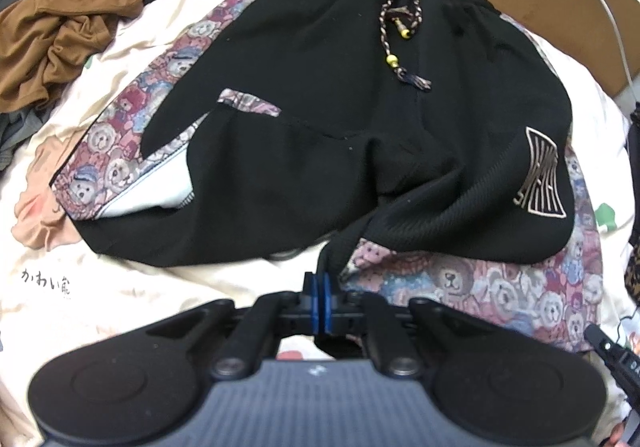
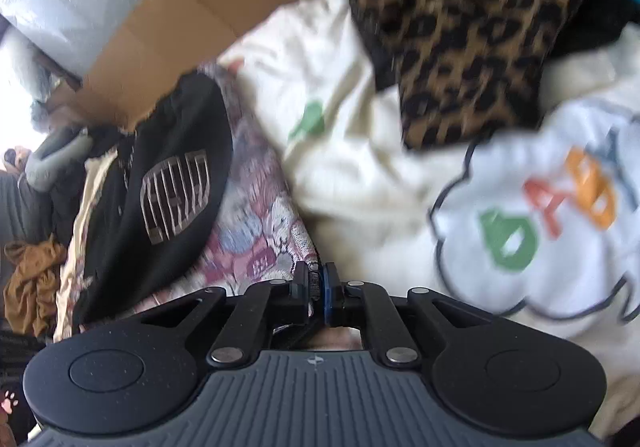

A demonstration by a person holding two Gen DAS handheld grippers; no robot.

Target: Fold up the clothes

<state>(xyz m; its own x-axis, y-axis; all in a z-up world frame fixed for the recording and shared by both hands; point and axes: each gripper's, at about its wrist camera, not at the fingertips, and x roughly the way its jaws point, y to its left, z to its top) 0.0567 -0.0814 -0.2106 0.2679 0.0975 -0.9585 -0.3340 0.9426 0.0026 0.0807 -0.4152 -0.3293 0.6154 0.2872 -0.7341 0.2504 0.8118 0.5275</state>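
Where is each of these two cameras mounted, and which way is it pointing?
Left wrist: sits on the left gripper, looking steeply down at black shorts; its shut fingers pinch the black hem.
Right wrist: sits on the right gripper, looking slantwise down at a leopard-print cushion; its fingers clamp the shorts' bear-print panel.
Shared: the shorts' striped logo patch and cream bedding.

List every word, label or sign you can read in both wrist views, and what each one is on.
"かわい" plus one more character I can't make out: black handwriting on the cream sheet, left wrist view.
"DAD"-like coloured letters, blurred, last one uncertain: white cloud patch, right wrist view.
Stitched logo patch on the black shorts: stretched lettering, unreadable in both views.
"DA": partial white print on a black object at the frame edge.
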